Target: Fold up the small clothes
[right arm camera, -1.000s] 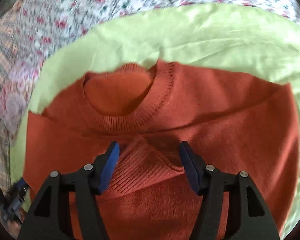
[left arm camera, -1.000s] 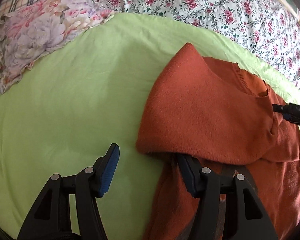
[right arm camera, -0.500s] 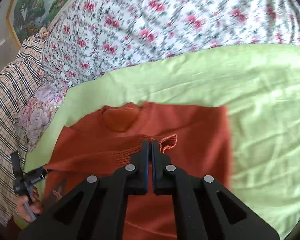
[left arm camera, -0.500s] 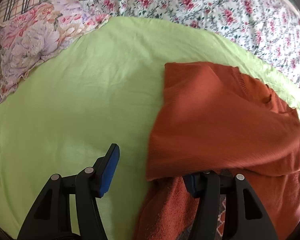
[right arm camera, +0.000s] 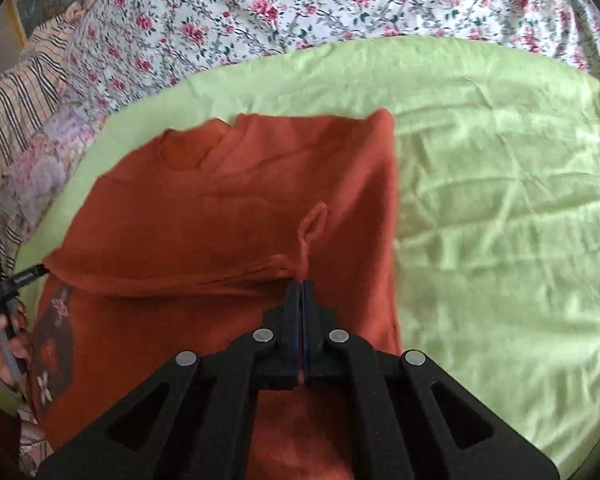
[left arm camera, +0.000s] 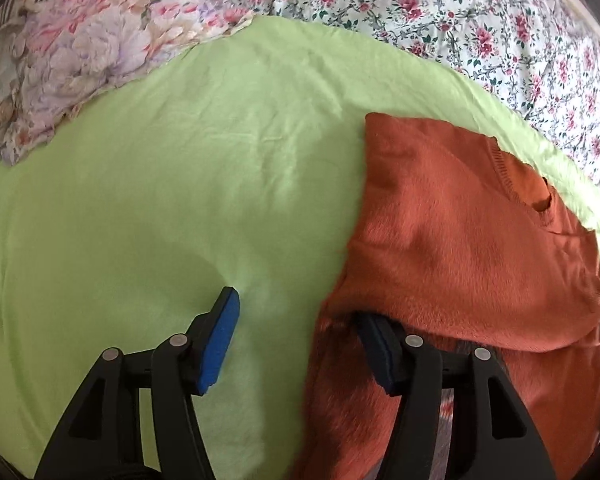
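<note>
While the right gripper [right arm camera: 300, 286] is pinching the orange sweater's [right arm camera: 228, 200] cuff near the green sheet's [right arm camera: 500, 184] right edge, the spread left gripper [left arm camera: 300, 328] is risking snagging the fold draping over one finger.

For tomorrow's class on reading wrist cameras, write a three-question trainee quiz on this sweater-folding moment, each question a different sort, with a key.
1. True or false: the right hand-held gripper is shut on the orange sweater.
2. Multiple choice: the sweater lies on A) a green sheet, B) a wooden table, C) a blue towel.
3. Fill in: the left hand-held gripper has its jaws ____, one finger tucked under a fold.

Key: 1 true; 2 A; 3 open.
</note>
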`<state>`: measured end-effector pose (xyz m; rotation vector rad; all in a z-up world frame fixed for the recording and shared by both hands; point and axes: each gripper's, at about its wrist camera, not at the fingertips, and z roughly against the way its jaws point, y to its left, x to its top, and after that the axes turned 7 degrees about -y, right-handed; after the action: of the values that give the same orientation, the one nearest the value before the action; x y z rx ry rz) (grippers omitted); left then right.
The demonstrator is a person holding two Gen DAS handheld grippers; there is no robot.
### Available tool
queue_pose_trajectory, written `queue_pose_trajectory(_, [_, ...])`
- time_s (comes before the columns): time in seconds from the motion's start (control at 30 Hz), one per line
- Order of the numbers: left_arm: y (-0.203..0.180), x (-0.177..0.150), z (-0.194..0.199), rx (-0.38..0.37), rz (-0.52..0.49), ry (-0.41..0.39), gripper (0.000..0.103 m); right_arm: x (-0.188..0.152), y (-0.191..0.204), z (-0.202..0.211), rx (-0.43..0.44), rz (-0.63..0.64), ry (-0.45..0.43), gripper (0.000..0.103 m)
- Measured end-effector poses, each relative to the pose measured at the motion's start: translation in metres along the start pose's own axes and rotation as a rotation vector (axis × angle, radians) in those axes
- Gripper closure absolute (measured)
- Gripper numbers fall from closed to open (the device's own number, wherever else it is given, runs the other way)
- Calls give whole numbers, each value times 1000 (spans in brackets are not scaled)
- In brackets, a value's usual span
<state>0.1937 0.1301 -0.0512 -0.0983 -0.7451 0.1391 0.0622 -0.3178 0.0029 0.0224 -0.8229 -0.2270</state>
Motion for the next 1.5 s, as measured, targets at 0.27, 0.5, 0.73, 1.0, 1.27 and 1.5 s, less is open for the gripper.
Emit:
queue_pose_trajectory(0.27, [12,10,49,-191,33,-96,39,9,-15,16,63,-144,-24,88])
queue_pose_trajectory(0.5, [-12,25,11,-155,-3,-33,38,27,1,-12,81,-167,-12,43])
queue_pose_trajectory(0.73, [-32,11,-14,-36,-113,-20,38,30,12,-31,11,-146,28,98])
queue_pose_trajectory(1.0, [-29,6,-23,26,-127,-16,36,29,18,-36,-83,-72,28,98])
queue_pose_trajectory(1.27, [-16,-3,0,32,-103,-12,36,1,3,3,-135,-168,-7,85])
queue_pose_trajectory(1.5, [0,-40,57,-74,-80,-16,38,-39,10,60,-51,-167,-22,63])
